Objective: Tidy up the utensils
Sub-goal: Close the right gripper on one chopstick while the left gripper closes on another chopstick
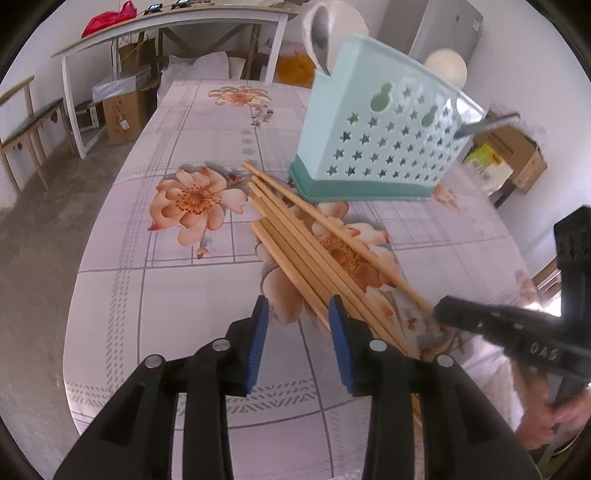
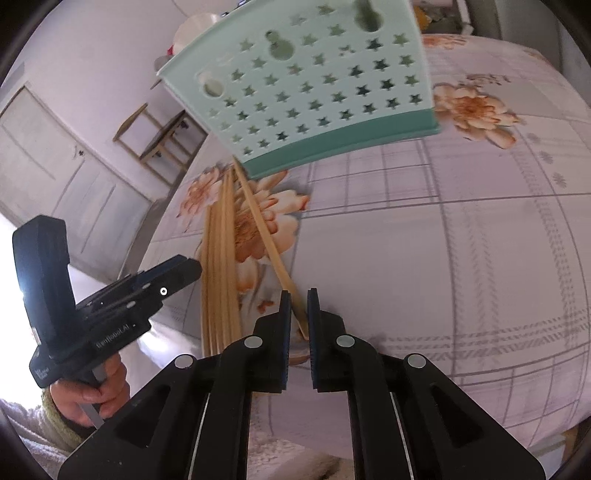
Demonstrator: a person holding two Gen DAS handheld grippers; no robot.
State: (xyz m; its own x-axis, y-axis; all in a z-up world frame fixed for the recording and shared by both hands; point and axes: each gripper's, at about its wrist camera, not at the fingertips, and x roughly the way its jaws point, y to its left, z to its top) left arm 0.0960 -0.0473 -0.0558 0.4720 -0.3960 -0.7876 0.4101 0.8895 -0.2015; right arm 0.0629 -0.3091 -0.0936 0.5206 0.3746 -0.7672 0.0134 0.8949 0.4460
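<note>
Several wooden chopsticks (image 1: 306, 258) lie in a loose bundle on the flowered tablecloth (image 1: 166, 295), in front of a mint-green utensil holder (image 1: 376, 147) with star holes. A metal spoon (image 1: 321, 40) and a dark handle (image 1: 487, 125) stick out of the holder. My left gripper (image 1: 297, 332) is open over the bundle's near end, with only cloth and one stick tip between its blue pads. One chopstick (image 2: 266, 240) lies apart from the bundle (image 2: 218, 258). My right gripper (image 2: 299, 310) is shut on that stick's near end. The holder (image 2: 314, 92) stands just beyond.
In the right wrist view the left gripper (image 2: 192, 269) and the hand holding it (image 2: 92, 398) are at the left. The right gripper (image 1: 439, 314) sits close on the right. A white side table (image 1: 166, 26), cardboard boxes (image 1: 122, 114) and wooden stools (image 1: 26, 129) stand beyond the table edge.
</note>
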